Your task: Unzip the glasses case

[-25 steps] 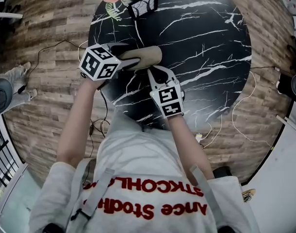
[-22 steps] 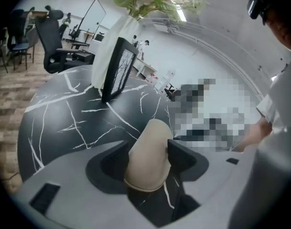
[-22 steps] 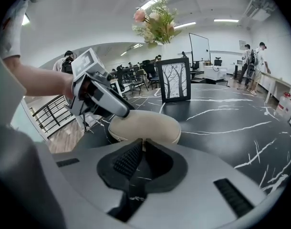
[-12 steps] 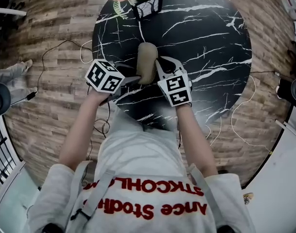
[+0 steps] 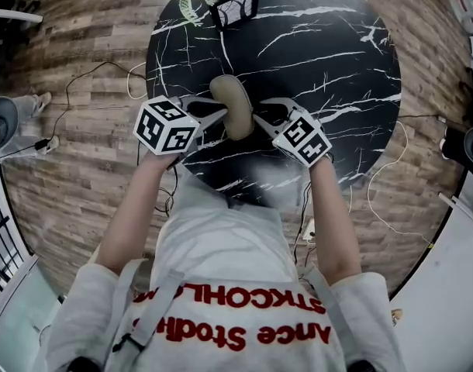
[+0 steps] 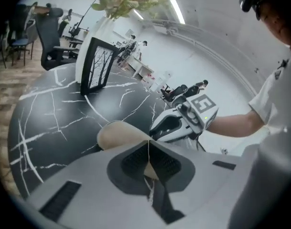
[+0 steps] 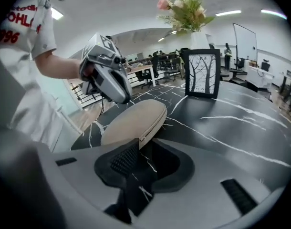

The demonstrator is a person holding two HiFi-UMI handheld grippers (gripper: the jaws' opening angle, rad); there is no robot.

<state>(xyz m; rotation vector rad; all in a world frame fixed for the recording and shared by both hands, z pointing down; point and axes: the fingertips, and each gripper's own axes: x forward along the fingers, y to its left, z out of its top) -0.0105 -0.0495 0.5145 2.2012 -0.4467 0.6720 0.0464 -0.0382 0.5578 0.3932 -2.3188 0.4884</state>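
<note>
Black marble table [image 5: 337,68]; tan oval glasses case [image 5: 232,107] pointing away, pinched by just-closed left claw [image 5: 221,115], right edge inside just-opened right claw [image 5: 260,111].

Left gripper [image 5: 219,115] has just closed on the glasses case [image 5: 233,105]; right gripper [image 5: 258,118] has opened.

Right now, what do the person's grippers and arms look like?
Both the left gripper and the right gripper have pale grey shells, black ribbed pads, and a white cube printed with black square markers. The arms are bare below the short sleeves of a white T-shirt with red lettering.
</note>
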